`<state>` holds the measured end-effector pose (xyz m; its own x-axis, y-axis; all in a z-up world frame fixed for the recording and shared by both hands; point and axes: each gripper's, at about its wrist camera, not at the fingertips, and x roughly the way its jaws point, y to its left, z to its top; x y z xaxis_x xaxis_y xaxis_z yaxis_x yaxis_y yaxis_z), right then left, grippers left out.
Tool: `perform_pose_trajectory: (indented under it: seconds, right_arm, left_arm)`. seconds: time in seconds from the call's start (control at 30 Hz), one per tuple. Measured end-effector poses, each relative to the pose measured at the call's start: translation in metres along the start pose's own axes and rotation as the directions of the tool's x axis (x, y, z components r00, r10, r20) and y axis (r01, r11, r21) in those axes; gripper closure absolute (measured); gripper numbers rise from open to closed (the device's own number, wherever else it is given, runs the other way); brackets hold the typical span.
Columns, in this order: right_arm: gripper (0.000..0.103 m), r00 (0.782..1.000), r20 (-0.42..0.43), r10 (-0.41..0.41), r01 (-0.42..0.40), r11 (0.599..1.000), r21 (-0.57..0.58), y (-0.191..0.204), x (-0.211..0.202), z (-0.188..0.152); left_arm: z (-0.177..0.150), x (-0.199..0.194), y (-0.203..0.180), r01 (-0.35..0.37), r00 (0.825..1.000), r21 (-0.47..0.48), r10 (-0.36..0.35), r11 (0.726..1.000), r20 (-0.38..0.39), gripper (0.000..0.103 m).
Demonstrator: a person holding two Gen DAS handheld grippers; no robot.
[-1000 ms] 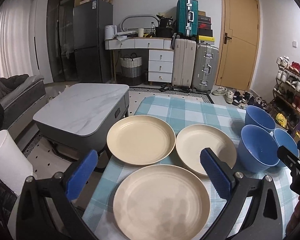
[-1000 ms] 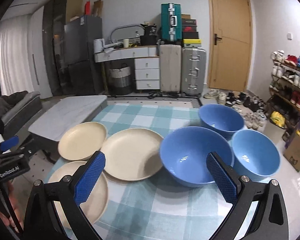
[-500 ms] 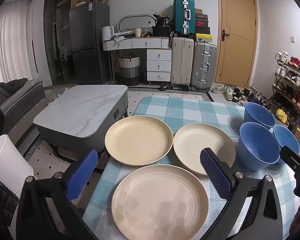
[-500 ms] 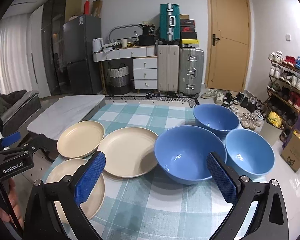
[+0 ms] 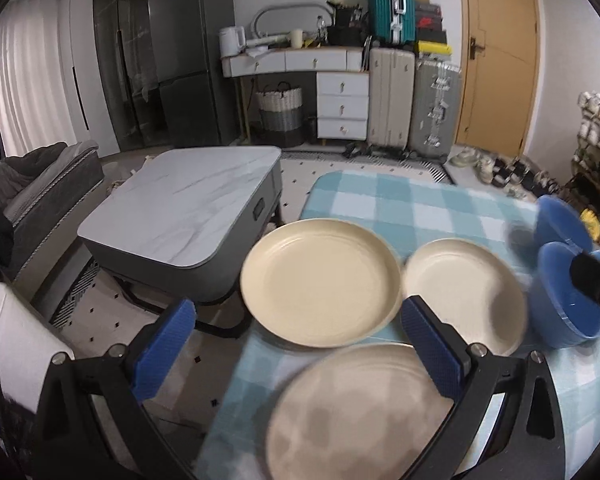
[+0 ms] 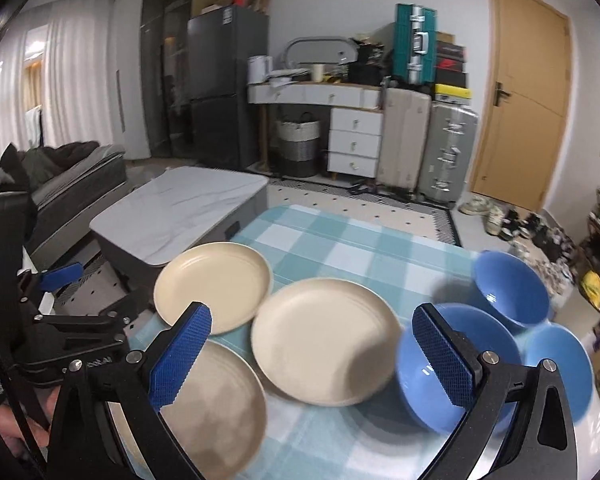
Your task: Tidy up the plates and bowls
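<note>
Both views have swung left since a second ago. Left tool (image 5: 296,350), wide open and empty, now hangs by the table's (image 6: 340,240) left edge over three cream plates (image 5: 320,280). Right tool (image 6: 314,350), equally open and empty, has drifted from the blue bowls (image 6: 512,292) toward the plates; stacking probably starts there. No writing legible.

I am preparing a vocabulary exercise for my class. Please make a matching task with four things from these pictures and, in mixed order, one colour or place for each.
Column A
1. bowls
2. plates
3. door
4. upright suitcase on top of the stack

Column B
a. cream, on the checked cloth
b. teal
c. blue, at the right side of the table
d. light brown, closed, at the back wall

Pairs: 1-c, 2-a, 3-d, 4-b
</note>
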<state>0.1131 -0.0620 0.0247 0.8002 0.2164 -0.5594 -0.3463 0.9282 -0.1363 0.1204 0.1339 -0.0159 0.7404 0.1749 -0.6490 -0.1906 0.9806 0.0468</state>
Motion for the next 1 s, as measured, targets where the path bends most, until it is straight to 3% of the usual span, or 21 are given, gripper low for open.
perform_pose_trajectory:
  seconds: [0.17, 0.27, 0.53, 0.67, 0.73, 0.87, 1.0]
  right_arm:
    - [0.0, 0.996, -0.072, 0.048, -0.052, 0.997, -0.058, 0.018, 0.058, 0.028]
    - [0.0, 0.983, -0.143, 0.116, -0.124, 0.991, -0.053, 0.028, 0.101, 0.044]
    - [0.0, 0.959, -0.256, 0.122, -0.147, 0.986, -0.08, 0.055, 0.197, 0.06]
    - [0.002, 0.935, -0.323, 0.147, -0.172, 0.984, -0.051, 0.058, 0.236, 0.058]
    - [0.007, 0.928, -0.342, 0.147, -0.172, 0.984, -0.042, 0.057, 0.251, 0.058]
    - [0.009, 0.907, -0.393, 0.149, -0.176, 0.984, -0.032, 0.056, 0.276, 0.059]
    - [0.01, 0.901, -0.417, 0.122, -0.165, 0.984, -0.07, 0.06, 0.295, 0.058]
  left_arm:
    - [0.012, 0.045, 0.023, -0.008, 0.998, -0.047, 0.005, 0.999, -0.059, 0.0]
    - [0.016, 0.074, 0.032, -0.021, 0.995, -0.06, 0.015, 0.998, -0.099, 0.0]
    - [0.019, 0.135, 0.045, -0.032, 0.983, -0.073, 0.018, 0.997, -0.182, 0.0]
    - [0.016, 0.157, 0.053, -0.016, 0.974, -0.099, -0.007, 0.995, -0.227, 0.0]
    - [0.015, 0.165, 0.056, -0.009, 0.97, -0.107, -0.018, 0.994, -0.242, 0.0]
    - [0.013, 0.176, 0.059, 0.004, 0.964, -0.115, -0.034, 0.993, -0.264, 0.0]
    - [0.01, 0.188, 0.064, 0.013, 0.957, -0.132, -0.051, 0.991, -0.286, 0.0]
